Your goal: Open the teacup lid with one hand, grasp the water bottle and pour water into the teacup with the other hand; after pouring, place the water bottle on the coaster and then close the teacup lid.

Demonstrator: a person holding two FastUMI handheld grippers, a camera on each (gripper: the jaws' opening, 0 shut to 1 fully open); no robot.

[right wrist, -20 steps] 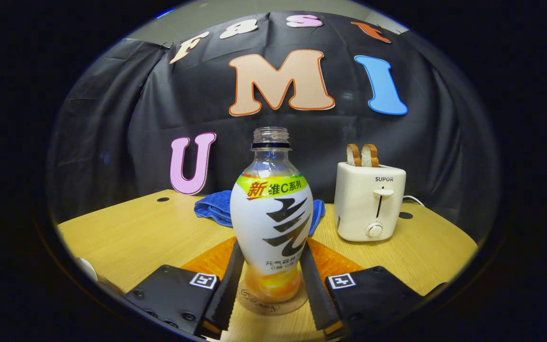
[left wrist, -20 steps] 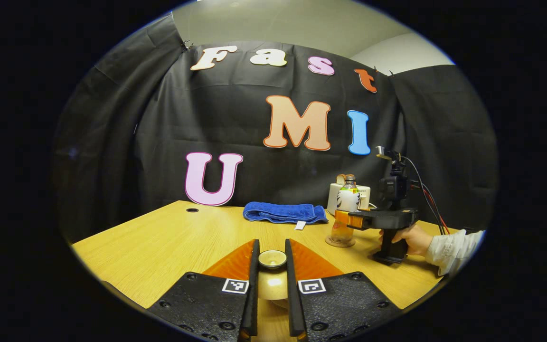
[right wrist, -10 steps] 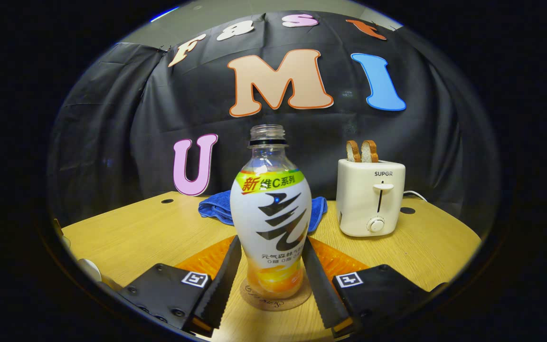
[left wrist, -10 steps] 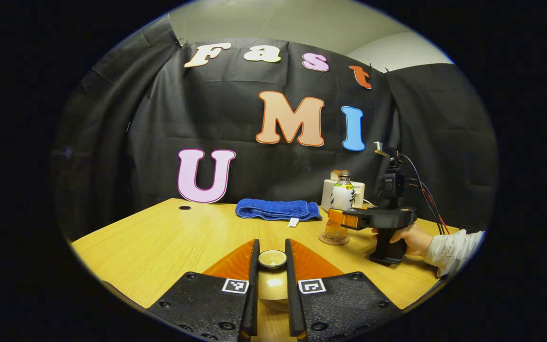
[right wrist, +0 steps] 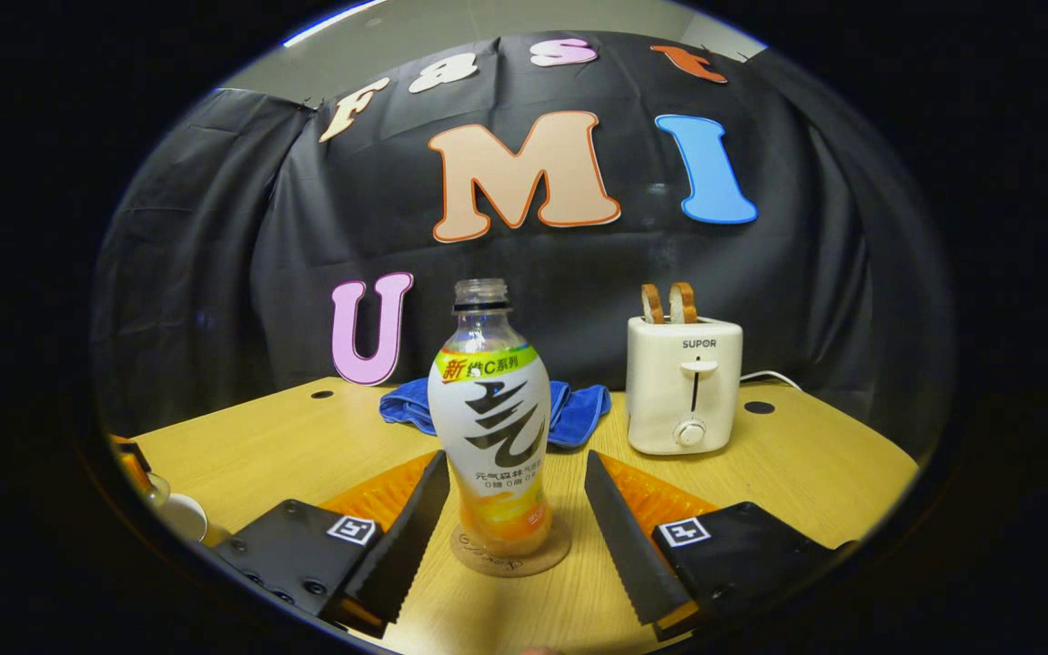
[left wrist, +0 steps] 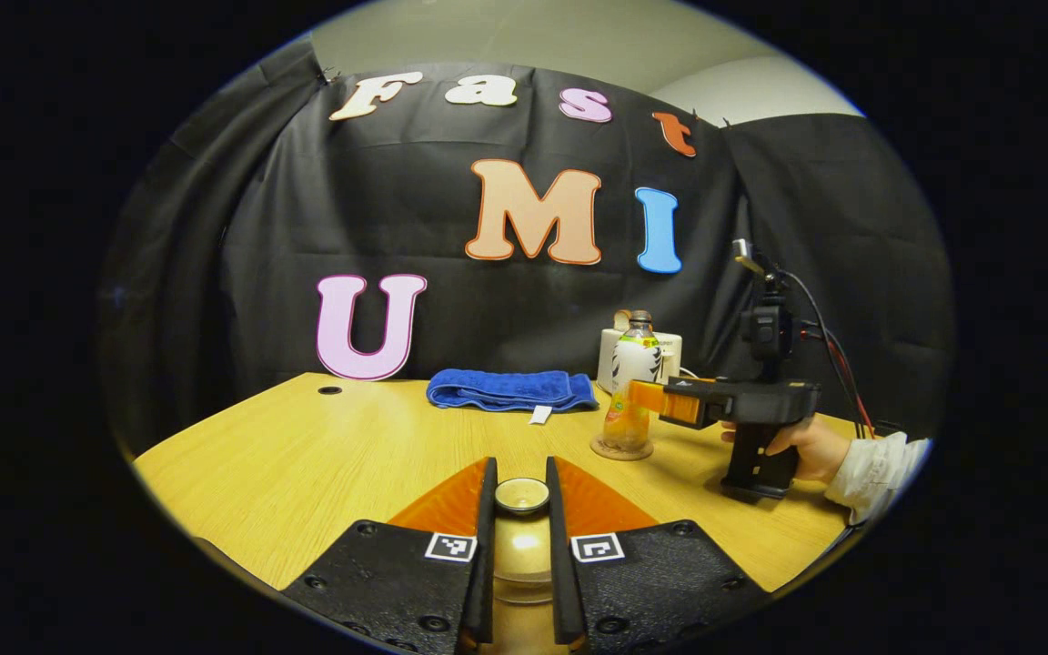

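In the left gripper view my left gripper [left wrist: 520, 480] is shut on the round knob of the golden teacup lid [left wrist: 522, 497]; what lies under the lid is hidden. The uncapped water bottle [right wrist: 488, 428], white-labelled with orange liquid, stands upright on the cork coaster [right wrist: 510, 557]. My right gripper [right wrist: 513, 466] is open, its fingers on either side of the bottle and clear of it. The left gripper view also shows the bottle [left wrist: 630, 377], the coaster [left wrist: 621, 448] and the right gripper [left wrist: 649, 398] beside it, held by a hand [left wrist: 811, 448]. A pale teacup [right wrist: 181, 515] peeks in at the lower left.
A white toaster [right wrist: 683, 387] with two bread slices stands right of the bottle, near the back. A folded blue towel [left wrist: 510, 389] lies at the back of the wooden table [left wrist: 306, 455]. A cable runs from the right gripper's camera mount.
My right gripper has opened and drawn back from the bottle, which now stands alone on the coaster. My left gripper keeps hold of the lid and has shifted slightly.
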